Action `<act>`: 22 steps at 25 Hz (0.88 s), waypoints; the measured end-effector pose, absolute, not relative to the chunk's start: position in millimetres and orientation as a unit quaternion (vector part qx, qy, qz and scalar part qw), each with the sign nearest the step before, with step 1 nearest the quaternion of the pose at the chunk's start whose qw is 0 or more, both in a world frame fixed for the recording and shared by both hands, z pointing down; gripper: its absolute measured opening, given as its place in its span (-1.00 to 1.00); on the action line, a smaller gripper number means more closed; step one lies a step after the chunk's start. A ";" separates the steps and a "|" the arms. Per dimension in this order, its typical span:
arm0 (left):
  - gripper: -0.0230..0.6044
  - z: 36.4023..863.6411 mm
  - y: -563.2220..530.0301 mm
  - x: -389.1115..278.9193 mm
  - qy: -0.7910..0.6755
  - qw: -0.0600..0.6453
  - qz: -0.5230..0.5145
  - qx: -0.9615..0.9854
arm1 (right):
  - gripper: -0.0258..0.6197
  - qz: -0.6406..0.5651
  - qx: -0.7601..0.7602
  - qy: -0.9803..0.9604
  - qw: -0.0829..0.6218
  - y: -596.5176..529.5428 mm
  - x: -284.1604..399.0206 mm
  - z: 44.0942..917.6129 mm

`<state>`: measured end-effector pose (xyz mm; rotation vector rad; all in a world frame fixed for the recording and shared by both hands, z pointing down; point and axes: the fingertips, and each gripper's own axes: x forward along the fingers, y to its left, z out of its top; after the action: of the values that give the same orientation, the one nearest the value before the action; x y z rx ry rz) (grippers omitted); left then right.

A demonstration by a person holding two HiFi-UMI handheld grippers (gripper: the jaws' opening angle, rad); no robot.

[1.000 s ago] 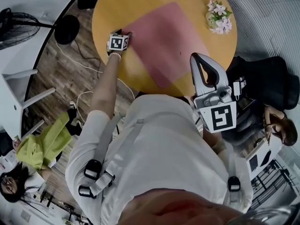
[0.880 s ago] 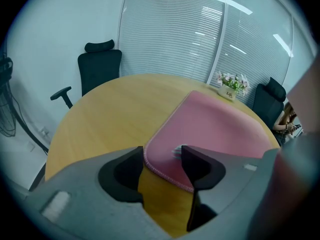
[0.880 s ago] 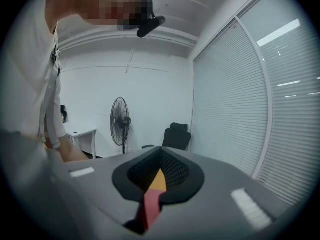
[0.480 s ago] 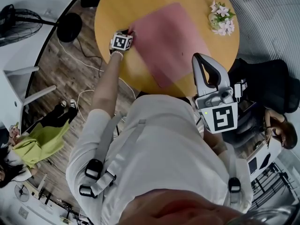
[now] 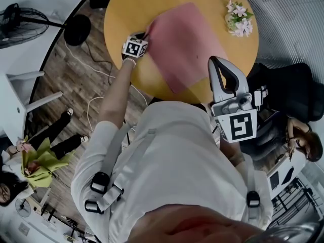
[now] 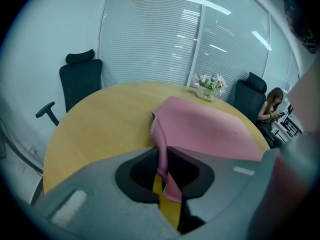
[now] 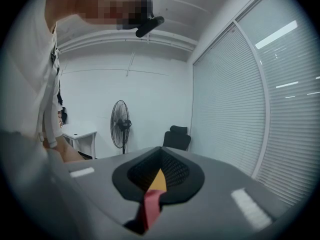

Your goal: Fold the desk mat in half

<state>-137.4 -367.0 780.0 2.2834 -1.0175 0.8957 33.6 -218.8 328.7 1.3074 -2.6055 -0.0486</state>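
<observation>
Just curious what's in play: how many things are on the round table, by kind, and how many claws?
Pink rectangular soft desk mat: 1
White pot of pink-white flowers: 1
Grey handheld claws: 2 (left claw, right claw)
Total: 4

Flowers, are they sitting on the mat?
No, the flowers stand on bare table, apart from the mat.

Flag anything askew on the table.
Only the mat: one corner is lifted and bunched between the left gripper's jaws, which have just been closing on it. The rest lies flat; the flowers stand upright.
</observation>
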 end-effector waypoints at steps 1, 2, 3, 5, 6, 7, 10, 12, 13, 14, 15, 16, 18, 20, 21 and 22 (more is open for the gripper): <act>-0.77 772.9 -363.1 -134.0 -0.369 0.236 0.328 0.837 | -0.91 -0.017 0.445 -0.888 0.111 -216.8 33.6 327.4; -0.77 766.9 -359.2 -130.3 -0.366 0.232 0.327 0.840 | -0.91 -0.018 0.445 -0.889 0.109 -214.6 33.6 326.0; -0.77 762.5 -355.4 -126.2 -0.362 0.228 0.325 0.843 | -0.91 -0.019 0.445 -0.889 0.108 -212.4 33.5 324.6; -0.77 755.3 -348.7 -119.1 -0.357 0.223 0.316 0.850 | -0.91 -0.021 0.446 -0.889 0.106 -208.0 33.2 322.4; -0.77 752.1 -345.4 -116.0 -0.356 0.222 0.312 0.853 | -0.91 -0.022 0.445 -0.889 0.105 -205.6 33.1 321.6; -0.77 749.3 -342.0 -113.0 -0.354 0.220 0.307 0.855 | -0.91 -0.023 0.445 -0.889 0.105 -203.0 33.1 321.0; -0.77 743.0 -333.4 -105.4 -0.348 0.215 0.303 0.861 | -0.91 -0.025 0.447 -0.888 0.103 -196.5 34.4 318.8; -0.77 739.4 -329.4 -101.3 -0.343 0.211 0.302 0.864 | -0.91 -0.026 0.449 -0.887 0.103 -193.2 35.5 316.9; -0.77 738.0 -327.3 -99.3 -0.340 0.210 0.302 0.866 | -0.91 -0.027 0.451 -0.886 0.103 -191.7 36.0 316.0; -0.77 737.0 -325.2 -97.1 -0.337 0.208 0.302 0.867 | -0.91 -0.028 0.453 -0.885 0.103 -190.3 36.6 315.2; -0.77 736.0 -322.8 -94.9 -0.335 0.206 0.301 0.869 | -0.91 -0.029 0.454 -0.884 0.102 -188.6 37.4 314.6; -0.77 735.1 -320.4 -92.5 -0.332 0.205 0.301 0.870 | -0.91 -0.030 0.456 -0.884 0.102 -186.9 38.4 314.0; -0.77 733.5 -315.3 -87.4 -0.327 0.202 0.301 0.873 | -0.91 -0.031 0.459 -0.882 0.101 -183.4 41.1 312.8; -0.77 731.4 -310.5 -82.7 -0.322 0.200 0.302 0.875 | -0.91 -0.032 0.463 -0.880 0.100 -180.5 43.9 311.4; -0.77 730.2 -308.4 -80.6 -0.320 0.199 0.301 0.876 | -0.91 -0.032 0.464 -0.880 0.100 -179.3 45.0 310.8; -0.77 729.0 -306.4 -78.3 -0.318 0.198 0.301 0.877 | -0.91 -0.032 0.465 -0.879 0.100 -178.2 46.1 310.6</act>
<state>-78.3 -306.4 729.0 2.4532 -0.8910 0.8409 46.1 -178.2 310.6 1.3730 -2.5989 -0.0932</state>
